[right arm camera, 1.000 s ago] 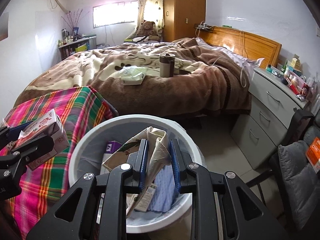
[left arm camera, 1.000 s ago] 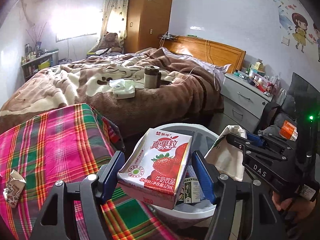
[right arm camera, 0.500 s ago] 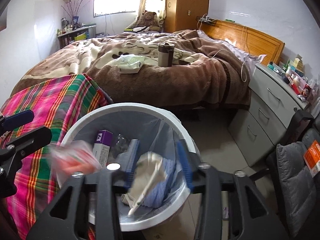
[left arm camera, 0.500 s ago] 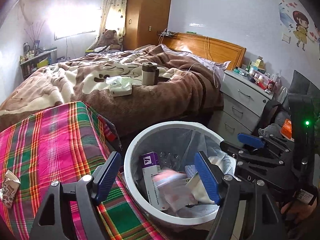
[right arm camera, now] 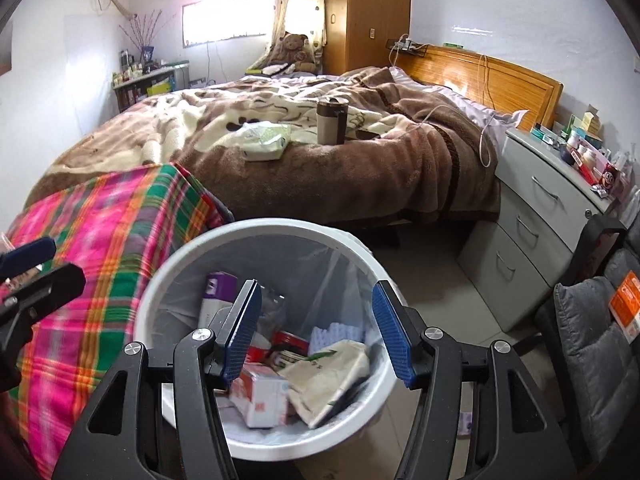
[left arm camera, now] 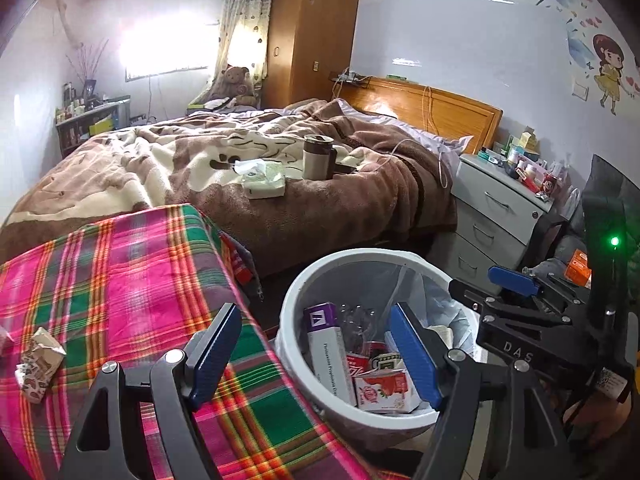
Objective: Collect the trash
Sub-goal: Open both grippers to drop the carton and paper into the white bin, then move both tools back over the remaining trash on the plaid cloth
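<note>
Both tools gaping empty, right tool (right arm camera: 316,334) over bin (right arm camera: 180,248), milk carton (right arm camera: 260,398) inside

Each tool (left arm camera: 316,354) has black arms, blue ribbed pads, silver screws, perhaps "DAS" lettering.

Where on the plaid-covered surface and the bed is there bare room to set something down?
The pink and green plaid cloth is bare from the crumpled brown-patterned wrapper across to its edge beside the white round bin. On the brown and cream blanket, the stretch left of the tissue pack is free. The grey nightstand top is crowded.
</note>
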